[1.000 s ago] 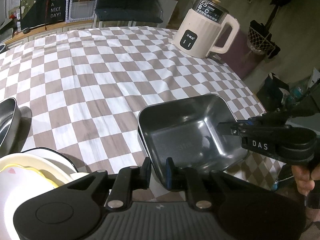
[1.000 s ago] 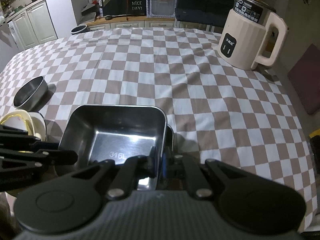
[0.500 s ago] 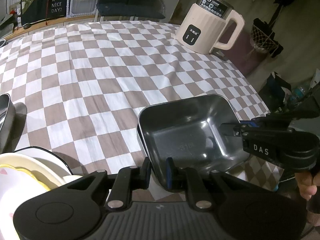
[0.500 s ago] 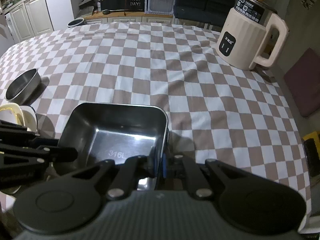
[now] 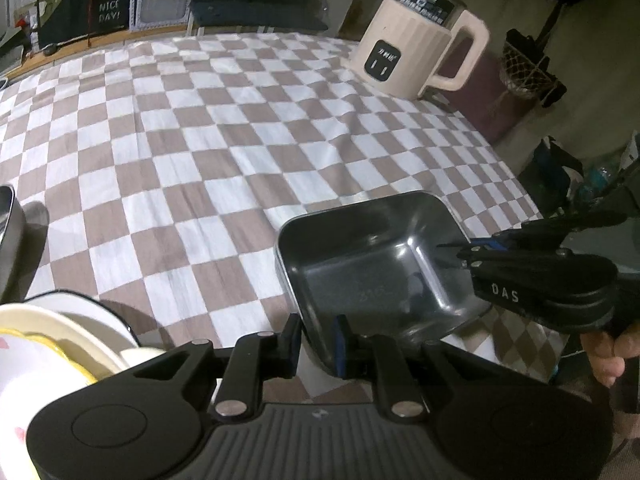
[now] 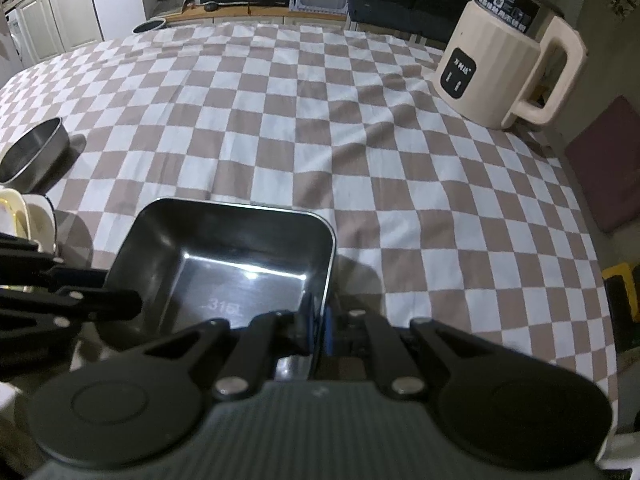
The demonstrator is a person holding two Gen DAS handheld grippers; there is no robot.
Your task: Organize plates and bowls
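Observation:
A rectangular steel tray (image 5: 372, 276) stamped 316L sits low over the checked cloth near the table's front edge, held from two sides. My left gripper (image 5: 318, 340) is shut on its near-left corner, with the wall between the pads. My right gripper (image 6: 316, 332) is shut on the tray's (image 6: 224, 264) right wall; in the left wrist view the right gripper (image 5: 460, 252) reaches in from the right. The left gripper (image 6: 124, 296) shows at the tray's left side. Left of the tray stands a stack of cream and white plates and bowls (image 5: 52, 340), and beyond it a round steel bowl (image 6: 32, 156).
A cream electric kettle (image 6: 504, 64) stands at the table's far right corner. The checked cloth (image 5: 200, 140) covers the whole table. A hand (image 5: 608, 356) grips the right tool past the table's right edge, above bags on the floor.
Both grippers keep their hold on the tray. The right gripper has sunk slightly with it. In the left wrist view the round steel bowl has slid further out at the left edge.

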